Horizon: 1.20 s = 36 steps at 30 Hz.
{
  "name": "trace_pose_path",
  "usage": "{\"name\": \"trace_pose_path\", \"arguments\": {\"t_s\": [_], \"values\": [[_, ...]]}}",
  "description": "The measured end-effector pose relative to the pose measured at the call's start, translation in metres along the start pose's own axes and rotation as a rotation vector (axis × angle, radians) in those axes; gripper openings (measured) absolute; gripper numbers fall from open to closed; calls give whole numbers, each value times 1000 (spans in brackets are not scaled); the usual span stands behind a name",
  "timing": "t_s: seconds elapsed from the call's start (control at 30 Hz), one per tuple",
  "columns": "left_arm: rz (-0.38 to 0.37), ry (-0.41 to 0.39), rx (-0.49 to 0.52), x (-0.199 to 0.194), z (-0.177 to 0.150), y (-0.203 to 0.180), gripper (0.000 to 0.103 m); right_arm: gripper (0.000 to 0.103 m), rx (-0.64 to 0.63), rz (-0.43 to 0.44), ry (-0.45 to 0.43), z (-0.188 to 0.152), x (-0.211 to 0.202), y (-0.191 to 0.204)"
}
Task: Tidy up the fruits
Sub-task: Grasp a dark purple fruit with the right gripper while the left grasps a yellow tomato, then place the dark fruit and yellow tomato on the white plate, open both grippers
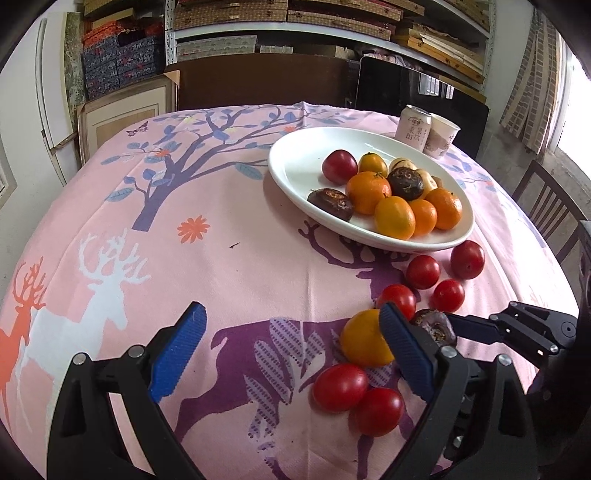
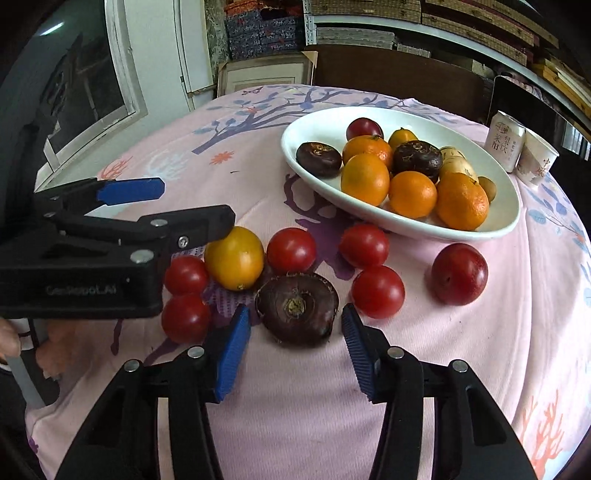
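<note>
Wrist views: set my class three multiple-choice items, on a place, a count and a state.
1. The loose dark chestnut lies: A in a basket; B on the tablecloth between the right gripper's jaws; C on a chair.
2. Dark chestnuts on the white plate: A one; B two; C five.
3. The left gripper's jaws are: A open, empty; B shut on a tomato; C shut on a can.
B, cloth under it, a jaw each side; B, two show there; A, only cloth between them.

a pale drink can [image 1: 413, 127] and a paper cup [image 1: 441, 135] stood touching at the far edge of the pink deer-print tablecloth [image 1: 229, 206] — behind them, shelves [image 1: 280, 22] of stacked boxes.
</note>
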<state>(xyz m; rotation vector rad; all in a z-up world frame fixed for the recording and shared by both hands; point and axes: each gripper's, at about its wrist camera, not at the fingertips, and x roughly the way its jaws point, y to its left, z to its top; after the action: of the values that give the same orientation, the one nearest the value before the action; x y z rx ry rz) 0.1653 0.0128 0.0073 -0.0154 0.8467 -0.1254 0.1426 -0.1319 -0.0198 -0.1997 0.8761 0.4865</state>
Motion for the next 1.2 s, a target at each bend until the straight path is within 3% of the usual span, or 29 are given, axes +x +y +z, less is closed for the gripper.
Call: {"name": "trace_pose_path", "arguments": {"t_s": [0.17, 0.37, 0.47, 0.5, 0.67, 0.7, 0.87, 1.0, 1.2], "values": [[-109, 55, -35, 4, -3, -1, 93, 45, 66, 43, -45, -1, -16, -20], [-115, 53, 65, 7, -12, -27, 90, 45, 188, 41, -144, -5, -48, -60], [-119, 67, 115, 14, -16, -38, 64, 45, 242, 44, -137, -6, -49, -74], [-130, 82, 123, 18, -17, -40, 50, 45, 247, 45, -133, -6, -49, -75], [-132, 59, 126, 20, -16, -43, 45, 45, 234, 60, -136, -5, -48, -72], [-153, 55, 119, 18, -14, -43, 36, 45, 236, 57, -141, -5, -49, -72], [-158, 19, 8, 3, 2, -30, 36, 45, 261, 45, -201, -4, -63, -73], [-155, -12, 2, -9, 28, -30, 36, 45, 283, 11, -280, 7, -79, -74], [-150, -84, -54, -5, 91, -32, 37, 45, 182, -109, -350, 55, -68, -77]]}}
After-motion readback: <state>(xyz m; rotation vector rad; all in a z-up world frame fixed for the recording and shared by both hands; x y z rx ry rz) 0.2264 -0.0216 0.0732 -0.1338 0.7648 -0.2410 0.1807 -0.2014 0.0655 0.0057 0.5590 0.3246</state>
